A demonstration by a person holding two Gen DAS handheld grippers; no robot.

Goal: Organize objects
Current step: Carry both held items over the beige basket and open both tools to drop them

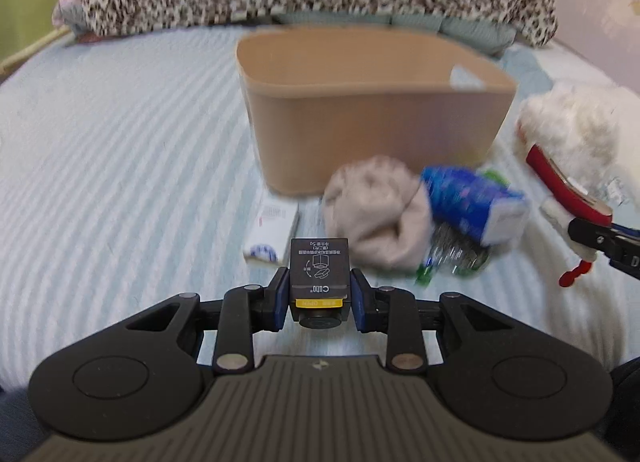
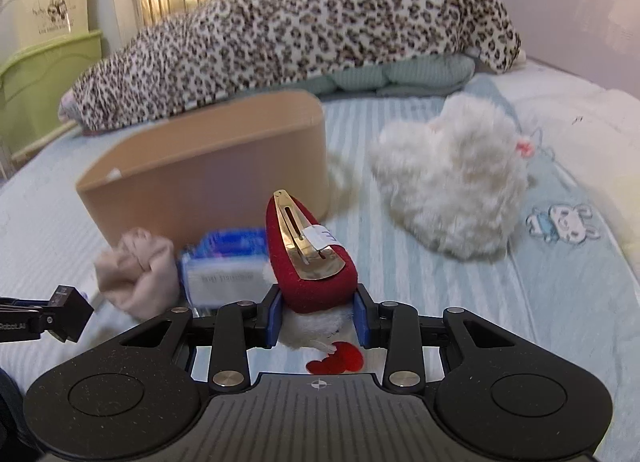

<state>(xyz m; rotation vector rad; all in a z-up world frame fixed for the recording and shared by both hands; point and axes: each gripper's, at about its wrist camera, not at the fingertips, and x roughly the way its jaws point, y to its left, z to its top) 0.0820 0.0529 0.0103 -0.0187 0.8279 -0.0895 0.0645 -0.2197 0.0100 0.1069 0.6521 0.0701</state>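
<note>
- Left wrist view: your left gripper (image 1: 320, 286) is clamped on a small black box (image 1: 319, 268) with a yellow strip near its lower edge; the blue pads (image 1: 281, 302) press its two sides.
- Ahead of it on the striped bed cover (image 1: 120, 141) stands the tan bin (image 1: 372, 101), open at the top, with nothing visible inside from this angle.
- In front of the bin lie a white carton (image 1: 274, 227), a beige rolled cloth (image 1: 376, 213), a blue packet (image 1: 476, 201) leaning on the cloth, and a crinkled clear wrapper (image 1: 452, 254) under the packet.
- At the right edge your right gripper (image 1: 604, 240) shows, holding the red hair clip (image 1: 560, 185) in front of a white fluffy toy (image 1: 572, 125).
- Right wrist view: your right gripper (image 2: 316, 310) is closed on the red hair clip (image 2: 316, 262), metal clasp side up, with a white fluffy trim and a red bow hanging below the pads.
- The tan bin (image 2: 216, 169) stands ahead and to the left; the beige rolled cloth (image 2: 138, 270) and blue packet (image 2: 224, 262) lie before it.
- The white fluffy toy (image 2: 452, 181) rests on the bed to the right, beside the bin.
- Your left gripper (image 2: 60, 314) with the black box (image 2: 72, 312) shows at the left edge.
- A leopard-print pillow (image 2: 300, 41) lies across the far end of the bed.
</note>
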